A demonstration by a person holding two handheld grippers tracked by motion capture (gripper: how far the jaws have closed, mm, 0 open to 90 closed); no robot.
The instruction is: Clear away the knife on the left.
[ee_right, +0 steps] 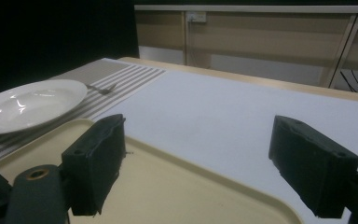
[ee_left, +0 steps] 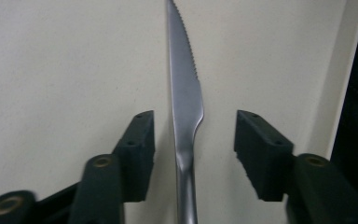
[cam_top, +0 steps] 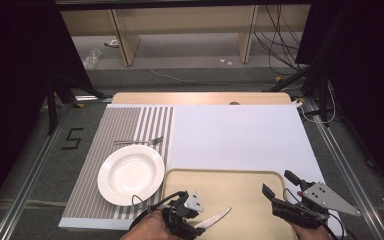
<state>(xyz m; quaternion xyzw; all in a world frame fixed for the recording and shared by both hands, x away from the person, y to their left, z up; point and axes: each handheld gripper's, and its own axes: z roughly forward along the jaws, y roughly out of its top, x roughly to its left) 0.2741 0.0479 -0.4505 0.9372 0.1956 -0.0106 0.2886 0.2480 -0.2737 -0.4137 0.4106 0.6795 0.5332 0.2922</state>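
A steel knife [cam_top: 215, 218] with a serrated blade lies on the beige tray [cam_top: 220, 173] near its front edge, blade pointing right. My left gripper [cam_top: 195, 225] is open around the knife [ee_left: 186, 102], whose handle passes between the two pads with a gap on each side. My right gripper [cam_top: 279, 184] stands open over the tray's right end with nothing between its jaws. In the right gripper view the gripper [ee_right: 200, 154] looks across the tray [ee_right: 168, 186] toward the plate.
A white plate [cam_top: 131, 175] sits on a grey striped placemat [cam_top: 110, 130] left of the tray, with a fork [cam_top: 140, 141] lying behind it. A white sheet [cam_top: 235, 135] covers the table beyond the tray. Black frames stand at both sides.
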